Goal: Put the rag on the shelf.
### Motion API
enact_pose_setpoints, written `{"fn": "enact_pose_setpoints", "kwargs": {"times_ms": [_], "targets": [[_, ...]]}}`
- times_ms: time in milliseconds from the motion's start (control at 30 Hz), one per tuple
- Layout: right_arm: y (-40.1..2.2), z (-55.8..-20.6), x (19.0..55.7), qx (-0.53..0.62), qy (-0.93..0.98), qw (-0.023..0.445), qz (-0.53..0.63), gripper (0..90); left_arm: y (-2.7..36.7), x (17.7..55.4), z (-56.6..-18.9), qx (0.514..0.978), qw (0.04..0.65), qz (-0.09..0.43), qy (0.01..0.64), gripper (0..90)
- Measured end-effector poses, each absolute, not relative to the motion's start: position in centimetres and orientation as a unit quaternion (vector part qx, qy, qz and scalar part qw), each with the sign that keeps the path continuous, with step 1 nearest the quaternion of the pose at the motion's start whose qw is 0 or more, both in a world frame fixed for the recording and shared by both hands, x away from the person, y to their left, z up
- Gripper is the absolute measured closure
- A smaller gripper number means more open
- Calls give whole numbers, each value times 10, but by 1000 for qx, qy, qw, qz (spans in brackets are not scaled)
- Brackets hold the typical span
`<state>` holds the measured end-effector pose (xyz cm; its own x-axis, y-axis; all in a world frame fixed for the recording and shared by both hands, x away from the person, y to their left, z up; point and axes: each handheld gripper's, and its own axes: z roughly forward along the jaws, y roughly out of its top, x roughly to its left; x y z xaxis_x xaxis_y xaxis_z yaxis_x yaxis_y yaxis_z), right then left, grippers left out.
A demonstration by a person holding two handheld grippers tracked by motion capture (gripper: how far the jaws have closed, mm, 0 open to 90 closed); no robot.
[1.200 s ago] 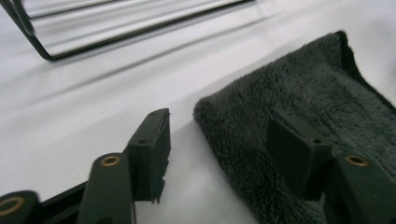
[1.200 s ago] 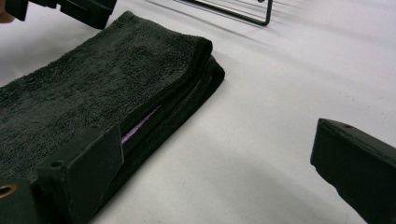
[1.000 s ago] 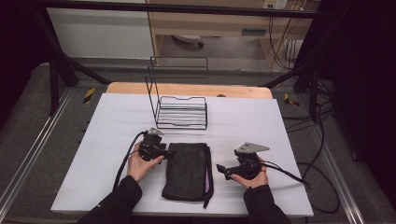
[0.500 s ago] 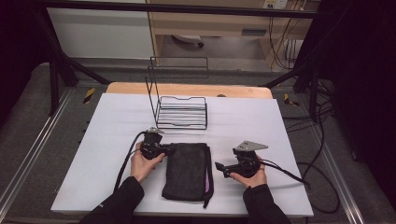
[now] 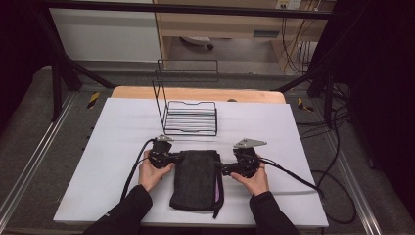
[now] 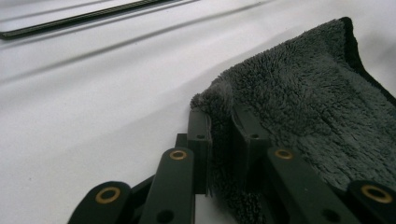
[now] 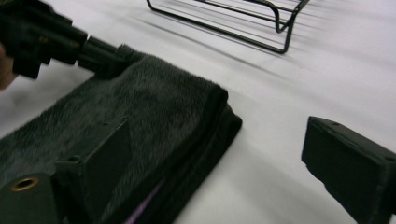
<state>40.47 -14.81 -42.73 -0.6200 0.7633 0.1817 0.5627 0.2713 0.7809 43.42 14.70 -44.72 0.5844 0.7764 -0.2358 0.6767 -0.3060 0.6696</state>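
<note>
Grey towel (image 5: 195, 178): lay folded, near the wire rack (image 5: 190, 117).
Left gripper (image 6: 219, 140): was clamped on its far-left corner.
Right gripper (image 7: 215, 154): was held wide; one jaw should be slid under the far-right corner.

We wear black sleeves (image 5: 129, 213). Our grippers, left (image 5: 172, 157) and right (image 5: 226, 169), are black with brass-ringed jaw links, grey three-cornered plates and trailing black cables.

Folded dark towel (image 5: 195, 178) btwn left gripper (image 5: 177, 157) & right gripper (image 5: 222, 169) (wire rack (image 5: 190, 117) behind).
</note>
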Motion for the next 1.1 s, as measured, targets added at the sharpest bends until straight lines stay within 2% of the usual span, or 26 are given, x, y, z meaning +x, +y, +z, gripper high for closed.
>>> {"fn": "enact_pose_setpoints", "kwargs": {"times_ms": [300, 500, 833, 1100], "targets": [[-131, -449, 428, 445, 792, 102, 406, 303, 147, 433, -448, 808, 383, 74, 442, 780], [-129, -452, 428, 447, 791, 95, 407, 402, 145, 430, -449, 809, 382, 86, 437, 779], [-126, -456, 428, 456, 784, 83, 413, 508, 146, 431, -449, 810, 385, 85, 435, 778], [-125, -456, 428, 472, 776, 47, 417, 680, 147, 431, -449, 810, 386, 83, 433, 779]]}}
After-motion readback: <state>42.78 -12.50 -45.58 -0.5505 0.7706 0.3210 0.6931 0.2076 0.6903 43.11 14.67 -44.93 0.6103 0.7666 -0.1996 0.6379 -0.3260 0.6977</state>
